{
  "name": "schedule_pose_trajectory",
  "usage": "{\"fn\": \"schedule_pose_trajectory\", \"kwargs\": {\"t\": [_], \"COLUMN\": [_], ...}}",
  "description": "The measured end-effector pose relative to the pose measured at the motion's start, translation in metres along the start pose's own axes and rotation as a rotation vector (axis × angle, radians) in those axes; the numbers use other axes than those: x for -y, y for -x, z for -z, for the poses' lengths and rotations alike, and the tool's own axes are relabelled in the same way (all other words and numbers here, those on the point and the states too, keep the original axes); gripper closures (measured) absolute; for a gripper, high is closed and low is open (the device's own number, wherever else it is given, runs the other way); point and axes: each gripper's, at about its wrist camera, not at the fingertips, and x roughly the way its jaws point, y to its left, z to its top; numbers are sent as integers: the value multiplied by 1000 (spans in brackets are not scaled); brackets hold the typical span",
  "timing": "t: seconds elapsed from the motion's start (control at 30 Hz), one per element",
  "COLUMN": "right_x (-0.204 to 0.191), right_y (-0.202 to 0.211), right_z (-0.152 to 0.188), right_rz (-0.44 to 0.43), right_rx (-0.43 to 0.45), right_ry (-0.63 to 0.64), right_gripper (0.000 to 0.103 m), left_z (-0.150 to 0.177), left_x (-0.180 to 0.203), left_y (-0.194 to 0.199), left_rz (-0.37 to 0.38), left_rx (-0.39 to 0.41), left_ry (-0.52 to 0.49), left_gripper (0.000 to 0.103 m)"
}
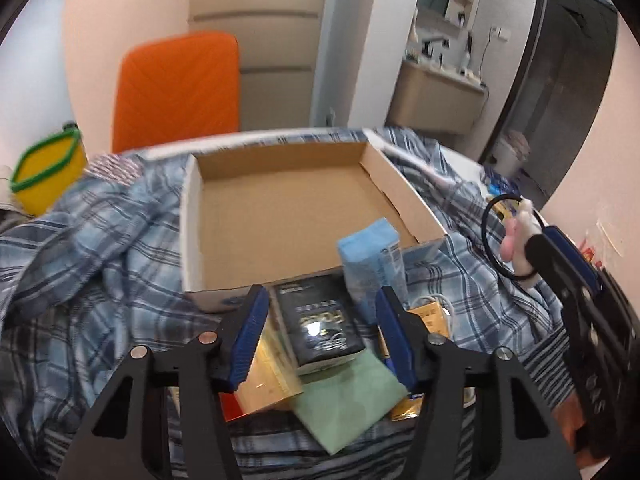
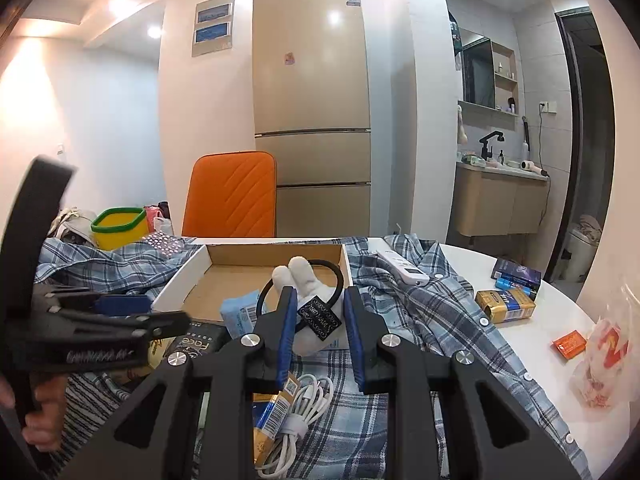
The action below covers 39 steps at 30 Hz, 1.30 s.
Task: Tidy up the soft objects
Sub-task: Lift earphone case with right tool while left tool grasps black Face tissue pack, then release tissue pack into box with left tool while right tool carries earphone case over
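The open cardboard box (image 2: 256,270) lies on the plaid shirt (image 2: 420,312), empty. Just in front of its near edge, the right gripper (image 2: 318,334) is clamped on a white plush hair tie (image 2: 304,276); carry it over the rim, lower it, then release. Nearer still, the left gripper (image 1: 320,336) has its jaws apart around a black packet (image 1: 320,322), pads not pressing.

Cardboard box (image 1: 280,216) on plaid cloth (image 1: 100,248), orange chair (image 1: 176,92)
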Motion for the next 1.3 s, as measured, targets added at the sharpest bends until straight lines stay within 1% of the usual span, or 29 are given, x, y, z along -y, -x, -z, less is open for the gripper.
{"fn": "schedule_pose_trajectory", "kwargs": {"t": [0.2, 0.27, 0.33, 0.4, 0.43, 0.53, 0.63, 0.67, 0.7, 0.73, 0.87, 0.93, 1.0, 1.07, 1.13, 1.2, 1.3], "right_x": [5, 6, 6, 6, 6, 8, 8, 8, 9, 8, 8, 8, 8, 8, 7, 4, -1], "right_y": [-2, -2, -2, -2, -2, -3, -4, -4, -4, -4, -6, -6, -5, -2, 3, 7, 10], "right_z": [0, 0, 0, 0, 0, 0, 0, -1, 0, 0, -1, -1, -1, -1, 0, -1, -2], "right_rz": [4, 3, 5, 5, 6, 7, 8, 8, 7, 7, 7, 7, 6, 8, 4, 2, -2], "right_rx": [-10, -13, -11, -12, -14, -20, -27, -29, -31, -33, -36, -35, -31, -16, 5, 26, 39], "right_ry": [-25, -27, -26, -26, -27, -34, -39, -40, -40, -40, -44, -44, -44, -44, -38, -24, -8], "right_gripper": [77, 77, 77, 77, 77, 77, 77, 77, 77, 77, 77, 77, 77, 77, 77, 77, 77], "left_z": [-3, -2, -1, 0, 1, 3, 5, 6, 7, 9, 14, 17, 22, 31, 42, 48, 47], "left_x": [9, 8, 3, 0, 0, 7, 12, 13, 13, 13, 13, 12, 15, 18, 20, 16, 6], "left_y": [-19, -27, -34, -39, -40, -42, -43, -43, -43, -43, -30, -18, -5, 14, 35, 55, 74], "left_rz": [-34, -47, -57, -88, -87, -110, -149, -155, -160, -160, -138, -117, -122, -149, -139, -104, -82], "left_rx": [-93, -132, -150, -145, -146, -147, -134, -127, -122, -123, -79, -36, 16, 118, 224, 326, 434], "left_ry": [-6, 10, 46, 61, 61, 38, 14, 6, -5, -15, -29, -32, -53, -85, -111, -94, -62], "left_gripper": [47, 41, 41, 41, 41, 41, 42, 53, 57, 57, 58, 58, 58, 58, 58, 58, 58]}}
